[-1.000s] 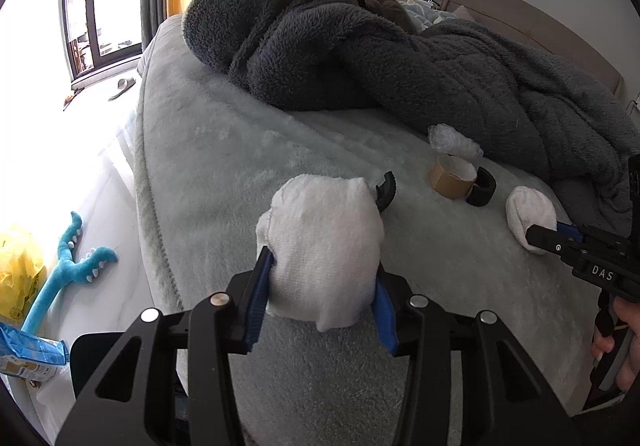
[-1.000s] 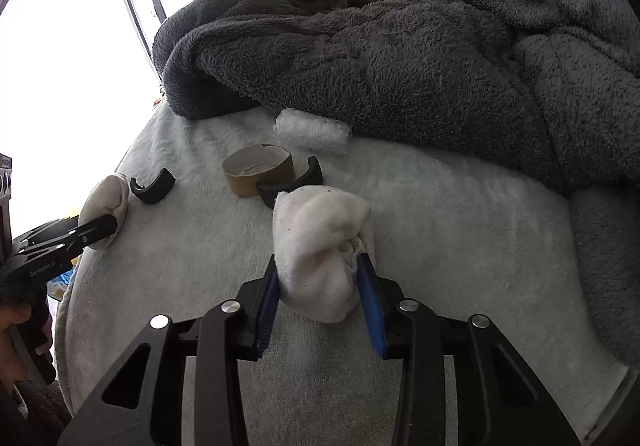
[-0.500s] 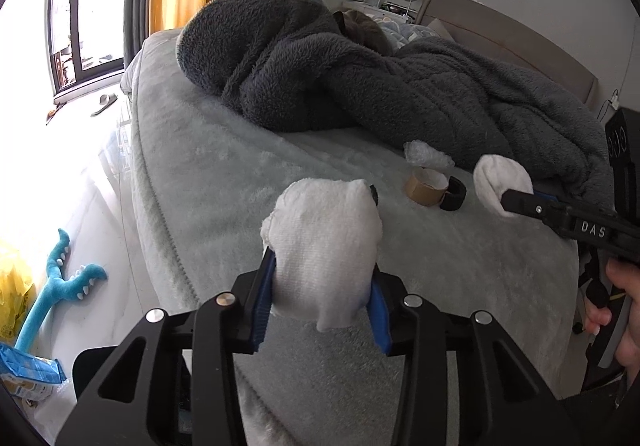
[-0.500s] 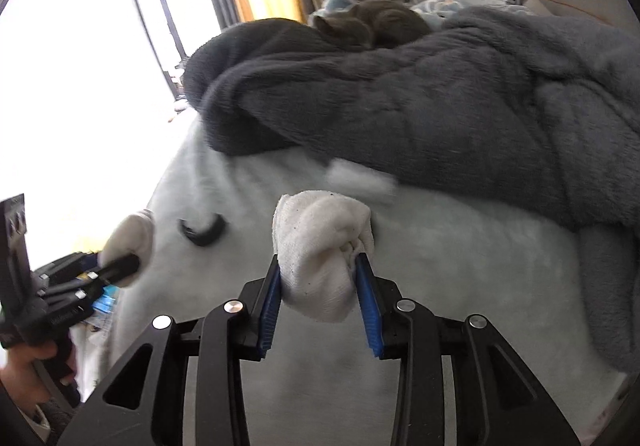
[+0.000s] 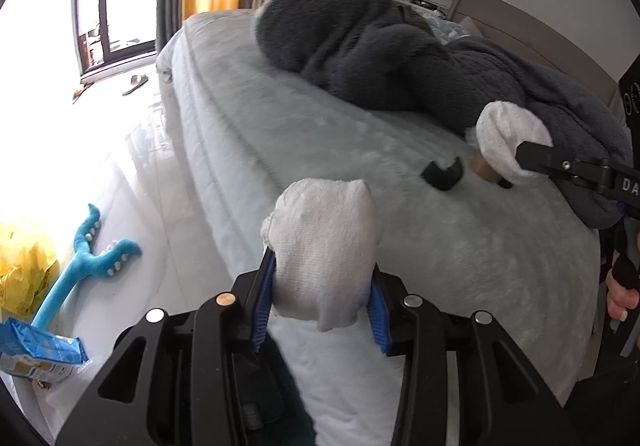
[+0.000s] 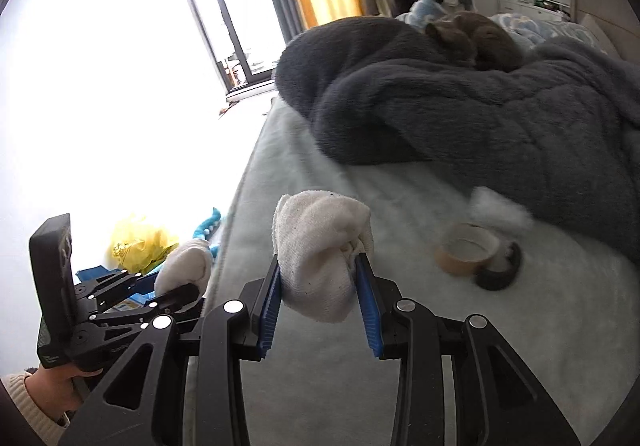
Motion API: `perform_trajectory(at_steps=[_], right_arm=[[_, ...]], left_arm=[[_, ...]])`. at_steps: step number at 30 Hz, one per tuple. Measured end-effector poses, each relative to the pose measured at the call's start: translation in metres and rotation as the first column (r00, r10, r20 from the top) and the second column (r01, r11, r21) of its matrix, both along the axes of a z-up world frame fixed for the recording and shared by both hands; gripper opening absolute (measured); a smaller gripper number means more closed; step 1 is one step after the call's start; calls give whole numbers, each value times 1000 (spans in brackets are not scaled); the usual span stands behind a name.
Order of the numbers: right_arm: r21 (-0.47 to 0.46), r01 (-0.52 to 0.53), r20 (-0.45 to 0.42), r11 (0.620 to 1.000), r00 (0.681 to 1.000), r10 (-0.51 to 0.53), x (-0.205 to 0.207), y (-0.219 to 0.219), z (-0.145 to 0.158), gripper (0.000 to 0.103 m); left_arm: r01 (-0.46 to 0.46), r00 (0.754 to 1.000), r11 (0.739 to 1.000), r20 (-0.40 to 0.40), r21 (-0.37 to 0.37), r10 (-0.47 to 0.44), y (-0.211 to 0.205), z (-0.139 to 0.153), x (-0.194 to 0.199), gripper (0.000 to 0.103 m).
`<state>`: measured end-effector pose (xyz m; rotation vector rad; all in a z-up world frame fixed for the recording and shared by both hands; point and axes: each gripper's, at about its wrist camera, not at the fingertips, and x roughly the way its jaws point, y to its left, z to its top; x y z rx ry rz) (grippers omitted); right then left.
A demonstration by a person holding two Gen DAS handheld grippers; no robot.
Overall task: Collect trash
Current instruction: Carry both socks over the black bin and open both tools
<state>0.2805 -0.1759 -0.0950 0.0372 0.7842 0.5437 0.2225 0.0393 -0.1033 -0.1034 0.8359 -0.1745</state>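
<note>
Two crumpled white wads held up off the bed, tape roll lying flat on it.

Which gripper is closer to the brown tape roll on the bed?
Right. The right gripper, holding a white wad, hangs just beside the tape roll. The left gripper, holding another wad, is farther back toward the bed's edge.

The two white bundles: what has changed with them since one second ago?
Both bundles came up off the bed and swung toward the floor side, away from the tape roll. Unchanged: left gripper clamps one white bundle, right gripper the other bundle.
</note>
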Motion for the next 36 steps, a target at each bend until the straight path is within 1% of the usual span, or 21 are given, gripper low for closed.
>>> perform_trajectory(at_steps=[4, 8, 14, 21, 25, 27, 30, 32, 34, 36], right_arm=[[-2, -44, 1, 999, 999, 44, -2, 27, -1, 36], [-7, -81, -2, 997, 997, 81, -2, 52, -2, 36], [-17, -146, -9, 989, 989, 146, -4, 91, -7, 36], [-29, -221, -28, 975, 975, 221, -15, 139, -15, 36], [-36, -251, -38, 967, 967, 250, -21, 156, -20, 36], [-39, -261, -43, 964, 965, 260, -23, 162, -24, 36], [-41, -274, -55, 961, 961, 272, -23, 175, -29, 36], [-40, -282, -62, 958, 958, 280, -24, 181, -31, 36], [-42, -292, -70, 956, 955, 288, -26, 188, -33, 36], [-49, -303, -78, 952, 951, 299, -27, 196, -37, 36]], left_arm=[[-36, 998, 999, -48, 24, 37, 23, -11, -3, 44], [-56, 989, 997, -133, 58, 63, 42, -28, -3, 44], [-81, 958, 993, -270, 85, 101, 71, -57, -11, 44], [-99, 924, 992, -363, 79, 121, 101, -81, -25, 45], [-106, 900, 992, -417, 70, 126, 113, -93, -31, 45], [-102, 893, 993, -433, 66, 121, 118, -97, -33, 45], [-97, 885, 994, -452, 57, 112, 124, -100, -37, 47], [-97, 878, 994, -466, 49, 109, 128, -102, -40, 50], [-98, 874, 994, -474, 41, 106, 133, -103, -42, 57], [-99, 878, 994, -466, 40, 106, 137, -100, -45, 62]])
